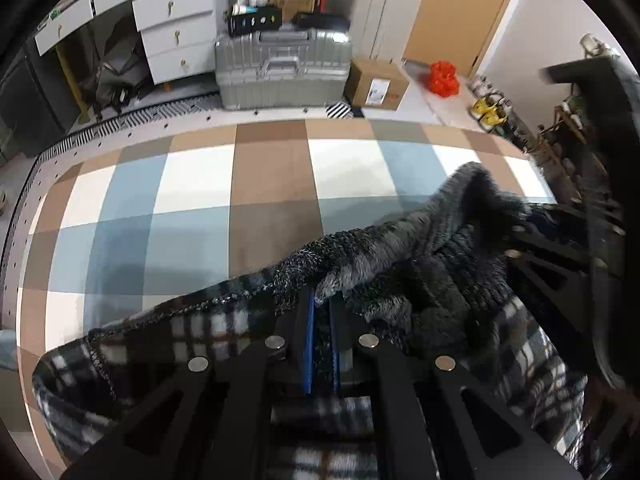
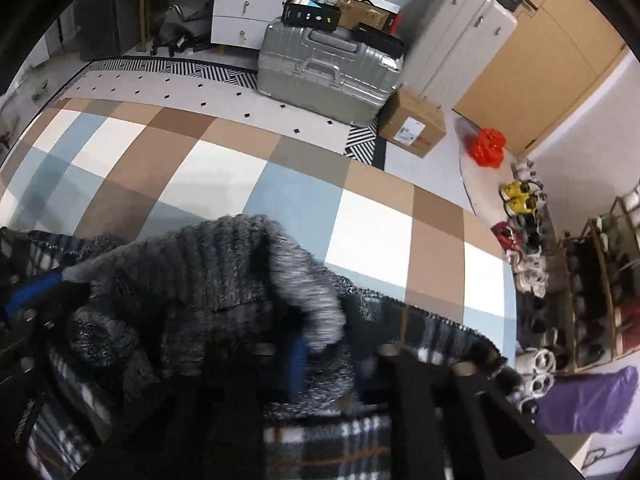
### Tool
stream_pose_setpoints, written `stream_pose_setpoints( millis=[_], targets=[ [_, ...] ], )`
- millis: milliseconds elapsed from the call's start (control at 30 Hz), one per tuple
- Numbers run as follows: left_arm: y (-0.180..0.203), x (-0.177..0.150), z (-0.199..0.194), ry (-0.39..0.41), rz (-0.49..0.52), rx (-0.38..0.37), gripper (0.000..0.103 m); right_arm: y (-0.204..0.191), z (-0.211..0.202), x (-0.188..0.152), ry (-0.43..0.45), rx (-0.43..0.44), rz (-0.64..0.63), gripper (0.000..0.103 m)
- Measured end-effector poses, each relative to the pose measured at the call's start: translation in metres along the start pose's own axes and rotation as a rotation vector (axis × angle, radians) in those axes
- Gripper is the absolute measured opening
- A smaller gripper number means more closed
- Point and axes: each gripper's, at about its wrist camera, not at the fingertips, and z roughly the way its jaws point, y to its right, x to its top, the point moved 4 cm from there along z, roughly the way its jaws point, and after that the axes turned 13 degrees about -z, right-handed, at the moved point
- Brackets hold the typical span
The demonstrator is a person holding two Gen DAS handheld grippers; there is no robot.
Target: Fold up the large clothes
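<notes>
One big coat (image 1: 400, 248) lies on the checked mat (image 1: 200, 208), at the near edge, right under both grippers. Its outside is black, white and grey plaid with thin brown lines. Its inside is dark grey fuzzy fleece. The fleece is bunched up in a soft heap, and the plaid part spreads out flat below it.

Two grippers are at the coat. The left gripper (image 1: 322, 300) has its blue pads squeezed together on a fold of the grey fleece. The right gripper (image 2: 320, 350) is blurry, but its jaws look closed on another bunch of fleece, with one blue pad showing beside the cloth. In the left view, the right gripper is the dark shape at the right edge. In the right view, the left gripper shows at the left edge with its blue pad.

The mat has squares of blue, white and brown. Past it is a white strip with small black dots, then a rug (image 2: 180, 70) with black and white stripes.

Behind that stands one silver suitcase (image 1: 282, 68) with dark boxes on top. One brown box (image 1: 376, 84) sits just beside it. One red thing (image 1: 444, 78) sits farther right. White drawers (image 1: 176, 32) stand to the left. Two yellow shoes (image 2: 520, 196) and more shoes lie by a rack (image 2: 600, 288) on the right. One purple bag (image 2: 592, 400) lies near the rack.
</notes>
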Motion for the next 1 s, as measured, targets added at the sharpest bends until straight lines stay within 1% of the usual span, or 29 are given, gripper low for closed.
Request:
stream_pose_setpoints(
  millis=[33,100,200,267,333,400,467,633,700,733,767,833,900,933,1000],
  targets=[
    [0.0,0.003,0.003,-0.012,-0.017,-0.009,0.003,0.001,-0.002,-0.001,0.008,0.003,0.013,0.011],
    [0.0,0.005,0.007,-0.016,-0.012,-0.007,0.003,0.002,-0.007,-0.002,0.039,0.006,0.019,0.011],
    [0.001,0.007,0.009,-0.005,-0.003,-0.018,0.003,0.005,-0.018,-0.006,0.087,-0.027,0.001,0.01],
    [0.002,0.005,0.009,-0.033,0.005,-0.052,0.002,0.005,-0.026,-0.01,0.116,-0.044,-0.014,0.01],
    [-0.001,0.006,0.004,-0.024,0.008,-0.038,0.001,0.004,-0.033,-0.012,0.135,-0.068,-0.041,0.009],
    [-0.003,0.007,-0.01,0.008,-0.025,-0.052,0.0,0.002,-0.041,-0.014,0.155,-0.105,-0.075,0.009],
    [-0.005,0.008,-0.028,0.044,-0.059,-0.068,0.0,0.0,-0.052,-0.019,0.182,-0.124,-0.089,0.009],
    [0.002,-0.002,-0.086,0.123,-0.04,-0.091,0.0,0.002,-0.09,-0.036,0.254,-0.158,-0.076,0.009],
    [0.005,-0.018,-0.117,0.15,-0.026,-0.133,0.0,0.003,-0.114,-0.05,0.297,-0.137,-0.049,0.009],
    [0.006,-0.03,-0.134,0.158,-0.015,-0.169,0.0,0.003,-0.124,-0.058,0.321,-0.125,-0.025,0.009],
    [0.007,-0.037,-0.142,0.168,-0.006,-0.186,0.0,0.002,-0.139,-0.07,0.352,-0.114,0.006,0.009],
    [0.002,-0.067,-0.168,0.194,0.012,-0.239,0.0,-0.001,-0.165,-0.093,0.411,-0.114,0.046,0.009],
    [-0.002,-0.09,-0.182,0.206,0.012,-0.273,0.0,-0.01,-0.197,-0.124,0.482,-0.116,0.08,0.009],
    [-0.003,-0.099,-0.187,0.213,0.011,-0.288,0.0,-0.014,-0.207,-0.132,0.499,-0.121,0.084,0.009],
    [-0.008,-0.116,-0.197,0.237,0.001,-0.309,0.0,-0.029,-0.231,-0.163,0.542,-0.119,0.101,0.009]
  ],
)
